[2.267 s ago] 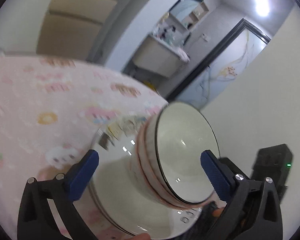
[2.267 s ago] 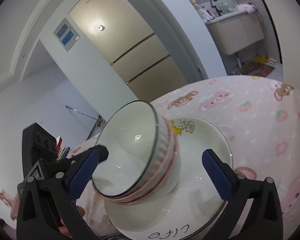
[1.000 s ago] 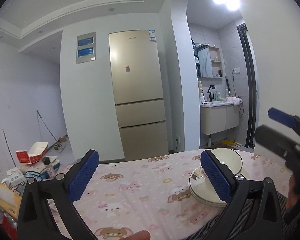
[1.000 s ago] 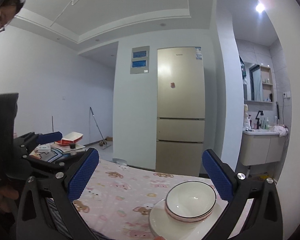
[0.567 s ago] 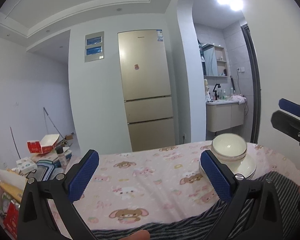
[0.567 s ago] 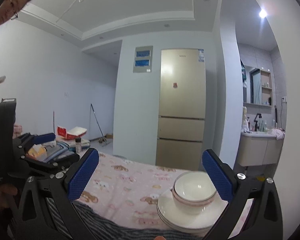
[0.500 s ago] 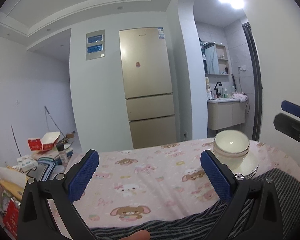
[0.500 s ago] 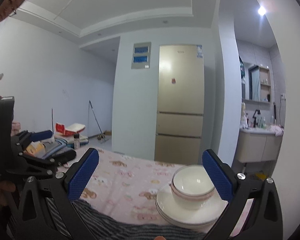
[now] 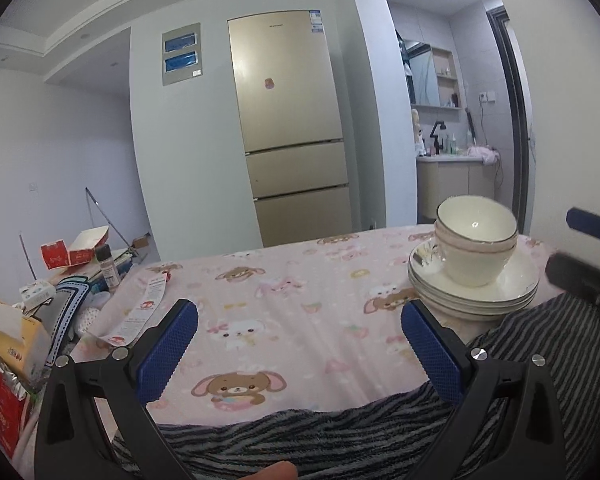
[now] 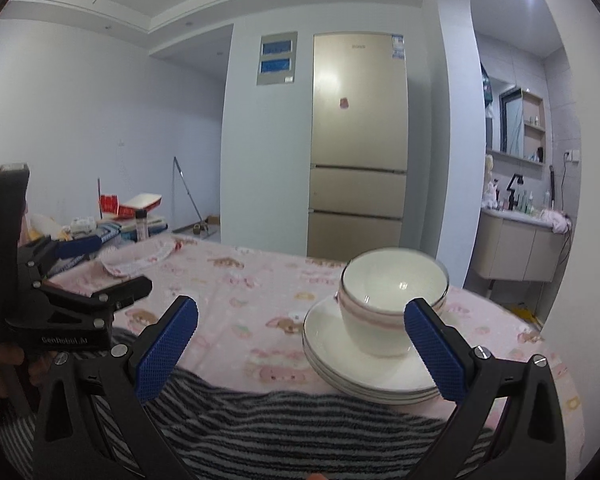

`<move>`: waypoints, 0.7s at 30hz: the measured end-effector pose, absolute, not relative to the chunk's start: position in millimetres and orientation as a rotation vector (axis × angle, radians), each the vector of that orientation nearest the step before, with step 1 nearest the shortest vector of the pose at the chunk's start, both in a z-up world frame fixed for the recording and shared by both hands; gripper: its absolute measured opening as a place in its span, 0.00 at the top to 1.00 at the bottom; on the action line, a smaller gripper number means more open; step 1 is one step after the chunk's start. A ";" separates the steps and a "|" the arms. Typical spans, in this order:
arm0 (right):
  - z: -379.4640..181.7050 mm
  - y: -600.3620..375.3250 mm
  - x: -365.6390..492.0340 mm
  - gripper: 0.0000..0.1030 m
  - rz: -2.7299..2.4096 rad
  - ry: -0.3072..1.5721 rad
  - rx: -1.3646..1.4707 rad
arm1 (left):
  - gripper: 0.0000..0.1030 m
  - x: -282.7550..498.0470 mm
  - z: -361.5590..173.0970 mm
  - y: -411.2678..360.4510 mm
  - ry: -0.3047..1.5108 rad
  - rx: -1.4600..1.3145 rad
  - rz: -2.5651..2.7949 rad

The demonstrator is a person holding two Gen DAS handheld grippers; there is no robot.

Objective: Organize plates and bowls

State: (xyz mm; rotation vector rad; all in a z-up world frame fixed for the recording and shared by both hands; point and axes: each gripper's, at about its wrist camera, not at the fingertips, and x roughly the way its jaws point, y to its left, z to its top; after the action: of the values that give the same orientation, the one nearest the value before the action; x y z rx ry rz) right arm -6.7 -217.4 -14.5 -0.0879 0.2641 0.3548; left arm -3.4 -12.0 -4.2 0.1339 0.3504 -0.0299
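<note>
Pink cartoon-print cloth (image 9: 300, 280) covered the table; nested bowls (image 10: 392, 300) sat on stacked plates (image 10: 364, 376) at its right. Left gripper (image 9: 300, 344) and right gripper (image 10: 300, 344) gaped wide, empty. Any further nudge should centre bowls gently.

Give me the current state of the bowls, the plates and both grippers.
bowls: nested upright, sitting on the top plate.
plates: stacked flat on the pink tablecloth.
left gripper: open, empty, away from the stack.
right gripper: open, empty, nothing between its fingers.
</note>
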 end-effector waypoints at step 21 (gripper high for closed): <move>-21.2 -217.9 2.6 0.00 0.344 0.339 -0.073 | 0.00 3.3 -14.9 -7.9 0.389 0.112 -0.034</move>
State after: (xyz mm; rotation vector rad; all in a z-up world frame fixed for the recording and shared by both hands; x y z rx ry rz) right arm 2.6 -217.9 -21.2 -0.0729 0.3387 0.3438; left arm 3.3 -7.9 -14.9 0.1117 0.3893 -0.0339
